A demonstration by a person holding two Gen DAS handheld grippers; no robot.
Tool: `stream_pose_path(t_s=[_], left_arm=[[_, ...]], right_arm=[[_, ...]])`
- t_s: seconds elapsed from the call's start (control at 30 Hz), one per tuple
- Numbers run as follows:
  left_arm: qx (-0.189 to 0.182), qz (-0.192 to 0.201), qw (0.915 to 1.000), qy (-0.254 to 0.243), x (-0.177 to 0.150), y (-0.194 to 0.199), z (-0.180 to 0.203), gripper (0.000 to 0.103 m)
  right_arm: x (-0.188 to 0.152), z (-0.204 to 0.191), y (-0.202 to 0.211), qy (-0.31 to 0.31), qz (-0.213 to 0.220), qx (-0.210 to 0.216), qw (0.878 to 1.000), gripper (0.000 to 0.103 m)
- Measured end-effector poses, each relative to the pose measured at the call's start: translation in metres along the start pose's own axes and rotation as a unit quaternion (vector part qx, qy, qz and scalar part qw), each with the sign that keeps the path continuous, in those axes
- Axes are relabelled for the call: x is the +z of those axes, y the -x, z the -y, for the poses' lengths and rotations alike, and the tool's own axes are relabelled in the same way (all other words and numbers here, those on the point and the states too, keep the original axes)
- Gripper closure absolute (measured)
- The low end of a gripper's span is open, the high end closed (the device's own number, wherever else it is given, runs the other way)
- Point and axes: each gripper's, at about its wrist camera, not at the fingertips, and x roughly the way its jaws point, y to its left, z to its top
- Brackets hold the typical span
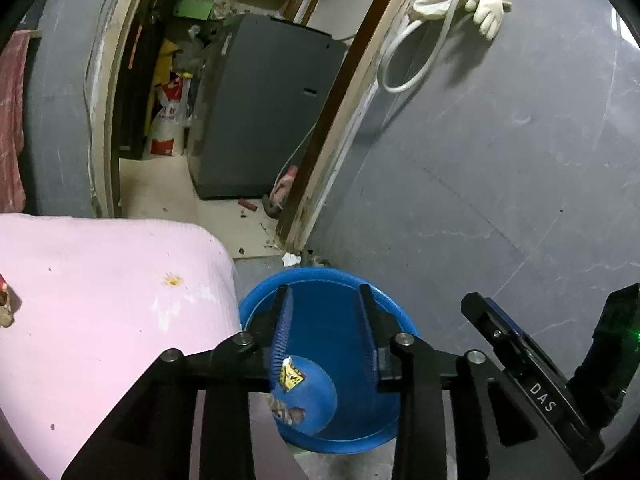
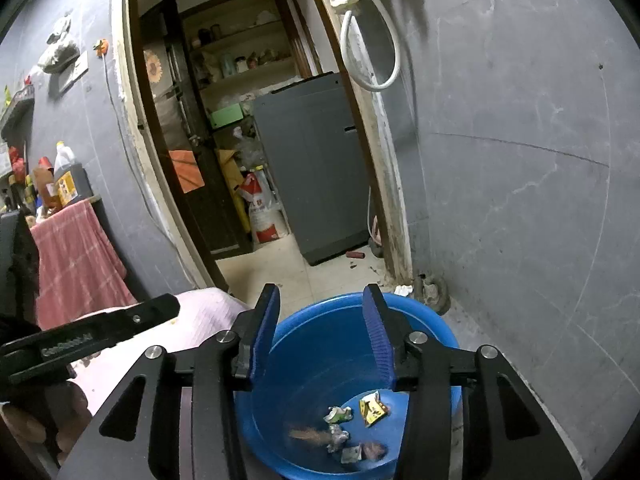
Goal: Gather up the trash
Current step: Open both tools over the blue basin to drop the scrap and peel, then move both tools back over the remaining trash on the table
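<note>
A blue plastic basin [image 1: 384,308] stands on the floor beside the pink-covered table [image 1: 100,300]. It also shows in the right wrist view [image 2: 440,328]. Inside lie several wrappers, among them a yellow wrapper [image 2: 374,409] and crumpled foil [image 2: 338,438]; the yellow wrapper also shows in the left wrist view [image 1: 291,378]. My left gripper [image 1: 326,300] is open and empty above the basin. My right gripper [image 2: 320,300] is open and empty above the basin too. The right gripper's body shows at the lower right of the left wrist view [image 1: 520,360].
A small white scrap [image 1: 291,258] lies on the floor by the door frame [image 1: 320,160]. Beyond the doorway stand a grey appliance [image 1: 264,108] and a white sack [image 1: 168,124]. A grey wall [image 1: 500,180] is on the right. A pink towel [image 2: 76,256] hangs on the left.
</note>
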Motion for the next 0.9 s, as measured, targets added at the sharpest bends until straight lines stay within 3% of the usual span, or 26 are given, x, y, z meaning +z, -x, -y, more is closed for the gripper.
stream_pose_path(t_s=[0.13, 0.23, 0.3, 0.43, 0.5, 0.9], left_arm=[[0.008, 0.029, 0.9995, -0.001, 0.005, 0.020, -0.004, 0.060], [0.021, 0.063, 0.9978, -0.001, 0.010, 0.043, -0.011, 0.045], [0.032, 0.085, 0.9959, -0.002, 0.012, 0.059, -0.017, 0.035], [0.060, 0.126, 0.9902, -0.010, 0.018, 0.093, -0.029, 0.017], [0.078, 0.148, 0.9858, -0.014, 0.017, 0.110, -0.034, 0.004], [0.138, 0.207, 0.9684, -0.025, -0.003, 0.182, -0.068, 0.002]], right_arm=[[0.004, -0.007, 0.007, 0.007, 0.018, 0.003, 1.000, 0.050], [0.010, -0.017, 0.017, 0.018, 0.041, 0.007, 0.999, 0.044], [0.014, -0.023, 0.023, 0.024, 0.055, 0.011, 0.998, 0.029], [0.021, -0.039, 0.036, 0.033, 0.092, 0.016, 0.995, 0.018], [0.023, -0.050, 0.041, 0.044, 0.106, 0.018, 0.993, 0.003], [0.023, -0.117, 0.065, 0.107, 0.153, 0.060, 0.981, 0.000]])
